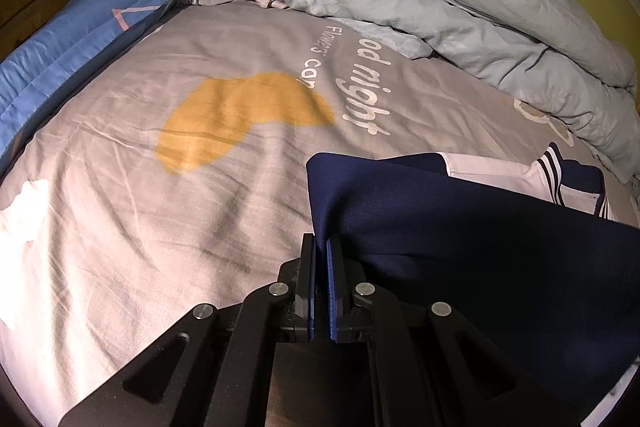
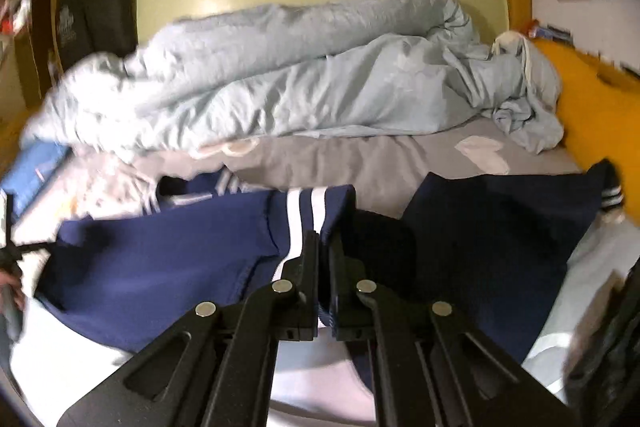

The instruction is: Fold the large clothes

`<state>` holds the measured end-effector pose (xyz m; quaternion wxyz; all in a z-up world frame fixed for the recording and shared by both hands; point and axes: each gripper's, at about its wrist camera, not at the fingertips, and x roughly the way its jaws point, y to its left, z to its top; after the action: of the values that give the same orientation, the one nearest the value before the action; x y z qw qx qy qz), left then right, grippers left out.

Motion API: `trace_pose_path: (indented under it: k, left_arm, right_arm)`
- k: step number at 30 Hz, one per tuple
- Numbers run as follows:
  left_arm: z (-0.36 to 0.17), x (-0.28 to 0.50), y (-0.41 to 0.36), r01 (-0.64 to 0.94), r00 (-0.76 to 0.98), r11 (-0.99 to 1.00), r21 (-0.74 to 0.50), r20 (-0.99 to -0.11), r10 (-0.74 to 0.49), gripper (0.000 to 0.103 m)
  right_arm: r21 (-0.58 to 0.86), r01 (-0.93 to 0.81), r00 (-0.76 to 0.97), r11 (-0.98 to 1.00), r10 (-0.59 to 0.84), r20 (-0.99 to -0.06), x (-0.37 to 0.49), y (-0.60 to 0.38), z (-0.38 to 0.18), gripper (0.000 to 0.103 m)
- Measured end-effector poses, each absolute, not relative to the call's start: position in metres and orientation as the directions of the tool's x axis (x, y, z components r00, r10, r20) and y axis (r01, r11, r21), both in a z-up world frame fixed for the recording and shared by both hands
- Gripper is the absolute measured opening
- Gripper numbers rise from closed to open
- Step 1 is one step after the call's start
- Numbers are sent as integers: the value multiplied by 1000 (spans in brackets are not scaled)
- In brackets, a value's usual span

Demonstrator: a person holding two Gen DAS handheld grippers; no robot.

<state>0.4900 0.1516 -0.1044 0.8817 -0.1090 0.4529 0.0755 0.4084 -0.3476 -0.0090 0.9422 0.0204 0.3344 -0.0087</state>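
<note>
- Left wrist view: my left tool [image 1: 321, 247] is clenched on a raised edge of the navy-blue knit garment with white stripes and white panels [image 1: 480, 227]; the cloth drapes away to the right from the pinch.
- Right wrist view: my right tool [image 2: 324, 247] is pinched tight on the garment's white-striped hem band, with cloth bunched between the fingers [image 2: 310, 255].
- Beyond the tools, the garment lies spread across the near side of the grey printed bed sheet [image 1: 160, 219], one striped cuff [image 2: 612, 197] out at the far right.
- A crumpled pale-blue quilt [image 2: 300, 87] is heaped along the far side of the bed, apart from the garment.
- I judge the step in hand to be a two-point grasp made ready for a fold.
- Next I need to lift both held edges together, keep them taut and level, carry them over the body and lay them square.
- Uneven lifting would skew the crease.
</note>
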Motion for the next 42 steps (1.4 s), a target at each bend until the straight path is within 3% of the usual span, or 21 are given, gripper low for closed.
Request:
trace_pose_path:
  k: [5,10,13,15,17,18,20,21,22,29,31,37,40,42]
  left_arm:
    - [-105,490,153,-230,577,966,-117,-816,38,6]
    - [-93,484,151,-198,608,972,-129,-794,19,6]
    - [-67,471,150,-144,683,968,-207,-728,-54,6]
    - [-48,462,145,-117,730,971,-207,-681,-58,6]
    - [-25,448,134,-86,788,980,-177,-615,-42,7]
    - [-16,442,130,-74,807,983,-171,-590,-42,14]
    - [-2,432,123,-47,836,984,-174,-546,-56,43]
    - [6,426,120,-37,853,984,-177,-519,-61,74]
    - [16,416,114,-33,882,983,-183,-469,-58,90]
    - [56,371,63,83,937,980,-181,-320,-138,92]
    - [61,360,47,120,943,980,-159,-291,-162,103]
    - [56,348,5,111,973,994,20,-207,-104,103]
    - [46,348,-8,77,976,995,57,-207,-63,103]
    - [39,349,-12,71,979,995,72,-197,-56,103]
  right_arm:
    - [44,85,631,995,-20,-775,438,-358,-58,4]
    - [64,133,649,989,-38,-760,432,-371,-52,17]
    - [62,130,697,990,-47,-715,421,-371,-34,34]
    - [87,121,736,989,-30,-676,413,-368,-18,58]
    - [111,101,777,989,-9,-629,404,-364,1,65]
    - [122,88,791,989,5,-611,401,-361,10,65]
    - [142,58,816,988,35,-577,396,-356,27,68]
    - [149,42,830,988,48,-556,392,-353,37,72]
    - [151,29,847,988,56,-529,386,-351,47,75]
    - [166,-5,931,986,65,-359,348,-354,89,97]
    - [159,19,942,987,36,-335,340,-362,90,103]
    - [209,170,933,963,-89,-348,341,-420,79,103]
    - [247,282,913,927,-181,-366,340,-458,70,103]
    - [308,302,904,902,-169,-392,343,-485,61,103]
